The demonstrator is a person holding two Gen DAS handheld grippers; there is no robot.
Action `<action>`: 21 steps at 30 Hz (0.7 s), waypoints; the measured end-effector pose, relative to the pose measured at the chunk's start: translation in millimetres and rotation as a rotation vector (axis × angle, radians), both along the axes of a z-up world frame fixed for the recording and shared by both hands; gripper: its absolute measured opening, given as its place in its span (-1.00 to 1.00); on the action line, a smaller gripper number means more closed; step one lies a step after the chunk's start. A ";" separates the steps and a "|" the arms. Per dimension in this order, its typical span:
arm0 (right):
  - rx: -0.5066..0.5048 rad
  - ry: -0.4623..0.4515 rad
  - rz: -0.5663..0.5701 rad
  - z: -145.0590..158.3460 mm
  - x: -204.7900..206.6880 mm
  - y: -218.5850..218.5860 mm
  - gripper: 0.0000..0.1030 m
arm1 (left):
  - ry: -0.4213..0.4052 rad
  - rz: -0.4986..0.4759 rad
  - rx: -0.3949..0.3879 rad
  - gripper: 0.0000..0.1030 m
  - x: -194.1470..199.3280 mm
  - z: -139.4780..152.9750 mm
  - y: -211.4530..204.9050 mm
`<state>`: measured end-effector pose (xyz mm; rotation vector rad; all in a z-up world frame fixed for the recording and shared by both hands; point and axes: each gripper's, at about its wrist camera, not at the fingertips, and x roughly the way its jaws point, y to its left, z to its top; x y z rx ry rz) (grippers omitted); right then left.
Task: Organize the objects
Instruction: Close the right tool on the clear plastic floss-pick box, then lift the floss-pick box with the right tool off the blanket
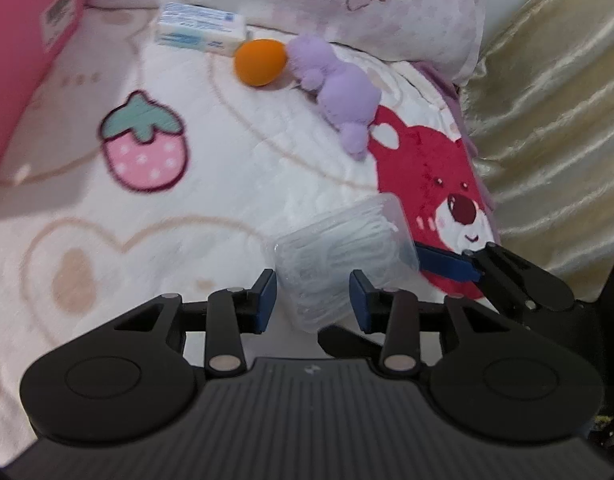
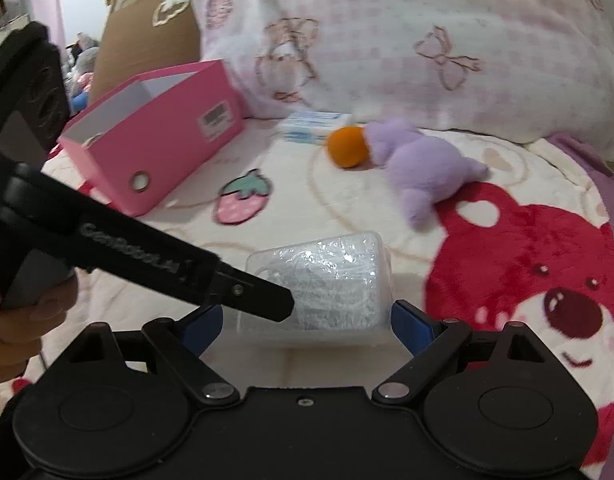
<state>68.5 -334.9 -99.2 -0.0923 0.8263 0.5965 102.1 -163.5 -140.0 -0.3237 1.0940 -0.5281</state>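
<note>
We see left claw [image 1: 311, 302] narrow, pads gripping clear box of cotton swabs [image 1: 341, 248] over blanket [image 1: 211, 184]. Right claw [image 2: 305, 322] wide, pads flanking same box, contact unclear. Farther: orange [image 1: 260, 62] touching purple plush [image 1: 339, 88]; pink box [image 2: 155, 136] near blanket's far-left edge.

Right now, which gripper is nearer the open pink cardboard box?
Left. The left gripper comes in from the open pink cardboard box's side, at the clear plastic box. The right gripper straddles that clear box, farther from the pink one.
</note>
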 end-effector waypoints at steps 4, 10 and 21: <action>0.034 0.040 -0.030 -3.0 -4.3 -0.8 0.83 | 0.024 0.028 -0.021 -0.26 0.7 -6.0 8.6; 0.022 0.031 -0.091 -10.7 -0.8 1.3 0.81 | 0.022 0.038 -0.039 -0.26 9.2 -13.8 4.5; -0.017 -0.032 -0.178 -24.5 -4.9 8.4 0.84 | 0.043 0.048 -0.093 -0.21 19.6 -23.4 0.4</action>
